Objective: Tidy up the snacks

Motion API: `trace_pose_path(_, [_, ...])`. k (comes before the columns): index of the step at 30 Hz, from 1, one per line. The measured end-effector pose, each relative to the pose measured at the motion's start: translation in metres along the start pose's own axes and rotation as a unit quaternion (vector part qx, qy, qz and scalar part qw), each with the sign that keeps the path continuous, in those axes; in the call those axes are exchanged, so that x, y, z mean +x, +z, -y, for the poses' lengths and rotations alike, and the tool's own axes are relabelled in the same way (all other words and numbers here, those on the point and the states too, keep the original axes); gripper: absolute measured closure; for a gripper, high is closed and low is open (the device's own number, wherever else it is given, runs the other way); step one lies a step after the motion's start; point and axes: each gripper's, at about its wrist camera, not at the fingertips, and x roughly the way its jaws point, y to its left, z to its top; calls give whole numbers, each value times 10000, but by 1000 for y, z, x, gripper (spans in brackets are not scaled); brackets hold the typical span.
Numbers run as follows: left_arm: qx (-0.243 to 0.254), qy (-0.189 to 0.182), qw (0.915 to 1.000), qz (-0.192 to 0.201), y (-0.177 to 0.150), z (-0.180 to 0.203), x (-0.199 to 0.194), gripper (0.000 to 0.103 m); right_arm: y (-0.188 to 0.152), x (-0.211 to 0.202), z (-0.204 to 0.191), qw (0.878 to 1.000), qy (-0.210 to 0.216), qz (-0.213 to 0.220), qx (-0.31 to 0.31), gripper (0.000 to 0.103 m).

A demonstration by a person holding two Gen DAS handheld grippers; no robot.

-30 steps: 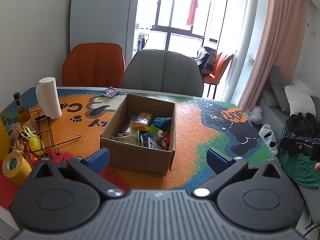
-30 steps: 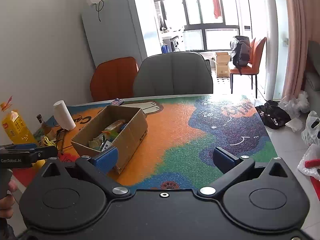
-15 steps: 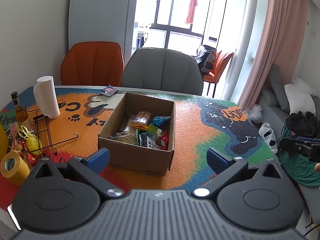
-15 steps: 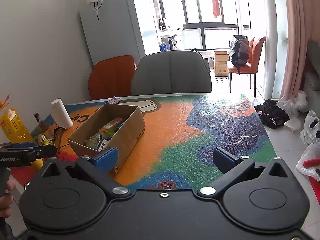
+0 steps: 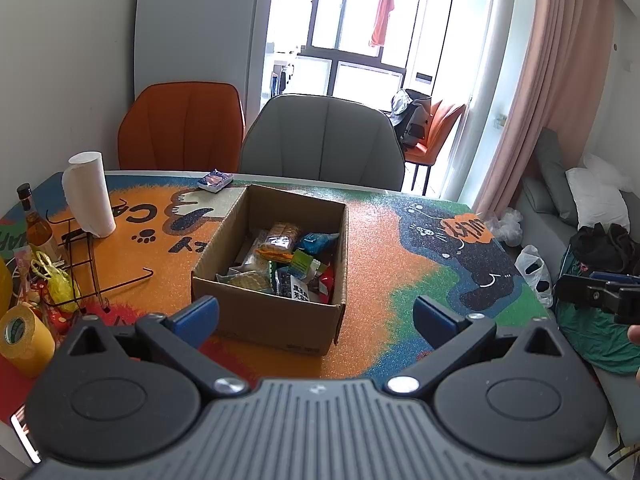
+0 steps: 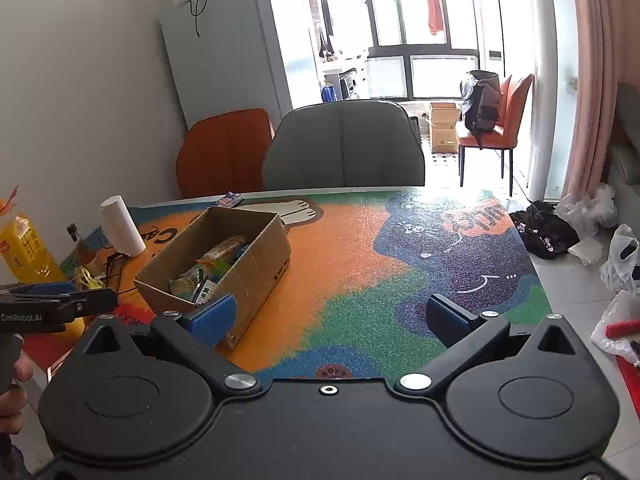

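A plain brown cardboard box [image 5: 276, 312] holds mixed orange, green, blue and red snack packets [image 5: 286, 264]. The desk [image 5: 376, 264] is orange, green and dark blue with cartoon cat drawings. Both hand-held grippers are black with blue pads [image 6: 214, 314].

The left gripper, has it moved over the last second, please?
Yes. The left gripper has backed away slightly: the cardboard box and grey chair look smaller.

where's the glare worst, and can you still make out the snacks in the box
Left wrist view: window blown out, snacks in the box evenly lit and legible. Right wrist view: window washes out, glare spills onto the table; snacks smaller but visible.
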Motion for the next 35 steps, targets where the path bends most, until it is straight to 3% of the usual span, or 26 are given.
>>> trace_pose_path(35, [46, -88, 9999, -12, 0, 1, 5, 0, 5, 3, 0, 9999, 97, -8, -63, 0])
